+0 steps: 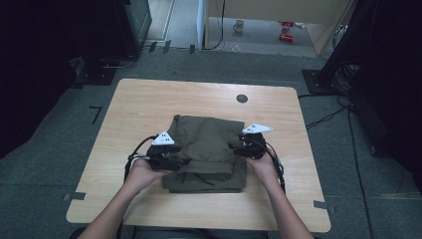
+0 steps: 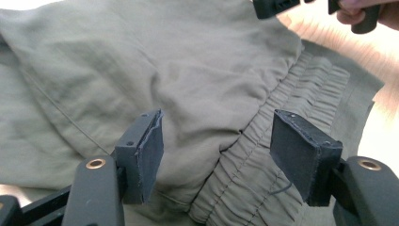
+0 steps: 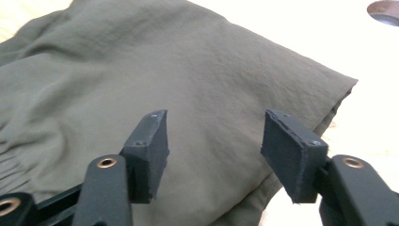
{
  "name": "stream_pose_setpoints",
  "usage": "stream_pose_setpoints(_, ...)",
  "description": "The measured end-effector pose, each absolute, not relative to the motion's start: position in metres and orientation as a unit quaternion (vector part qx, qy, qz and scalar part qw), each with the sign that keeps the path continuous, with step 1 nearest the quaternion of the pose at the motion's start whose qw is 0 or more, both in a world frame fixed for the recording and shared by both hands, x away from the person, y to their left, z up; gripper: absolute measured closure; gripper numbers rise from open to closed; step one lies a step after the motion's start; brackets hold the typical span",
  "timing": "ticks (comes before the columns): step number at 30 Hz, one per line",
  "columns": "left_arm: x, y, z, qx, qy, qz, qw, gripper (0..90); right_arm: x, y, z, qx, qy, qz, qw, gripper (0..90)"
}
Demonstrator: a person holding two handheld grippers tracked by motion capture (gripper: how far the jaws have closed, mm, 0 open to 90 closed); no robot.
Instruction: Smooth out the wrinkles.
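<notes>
The light wooden desk [image 1: 149, 99] carries a folded olive-green pair of cloth trousers [image 1: 206, 149], lying at its middle with the gathered elastic waistband [image 2: 263, 155] toward the person. The bundle's long axis runs away from the person, and it lies between the two tools. The left hand-held gripper [image 1: 174, 160] sits at the trousers' left edge near the waistband, jaws apart over the cloth; the right hand-held gripper [image 1: 236, 148] at the right edge, also spread wide, gripping nothing. Both look equally near.

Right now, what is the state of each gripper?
Left gripper: open, over the folded green trousers.
Right gripper: open, holding nothing.
</notes>
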State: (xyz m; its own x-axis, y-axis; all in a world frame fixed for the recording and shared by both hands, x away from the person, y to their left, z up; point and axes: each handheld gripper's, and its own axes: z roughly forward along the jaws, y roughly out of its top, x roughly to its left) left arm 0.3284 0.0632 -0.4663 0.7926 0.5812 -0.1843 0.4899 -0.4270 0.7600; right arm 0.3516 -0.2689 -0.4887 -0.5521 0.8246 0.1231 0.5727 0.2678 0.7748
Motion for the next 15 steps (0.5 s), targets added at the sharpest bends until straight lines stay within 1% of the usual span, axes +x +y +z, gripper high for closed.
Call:
stream_pose_setpoints(5, 0.332, 0.073, -0.460, 0.835, 0.322, 0.073, 0.440, 34.8, 0.348, -0.274, -0.483, 0.441, 0.776, 0.424, 0.154, 37.2)
stream_pose_setpoints(11, 0.337, 0.087, -0.457, 0.827, 0.333, 0.089, 0.443, 34.6, 0.342, -0.278, -0.481, 0.436, 0.783, 0.418, 0.148, 31.7)
stream_pose_setpoints(15, 0.340, 0.095, -0.455, 0.825, 0.339, 0.096, 0.442, 34.6, 0.337, -0.283, -0.480, 0.438, 0.782, 0.419, 0.148, 31.0)
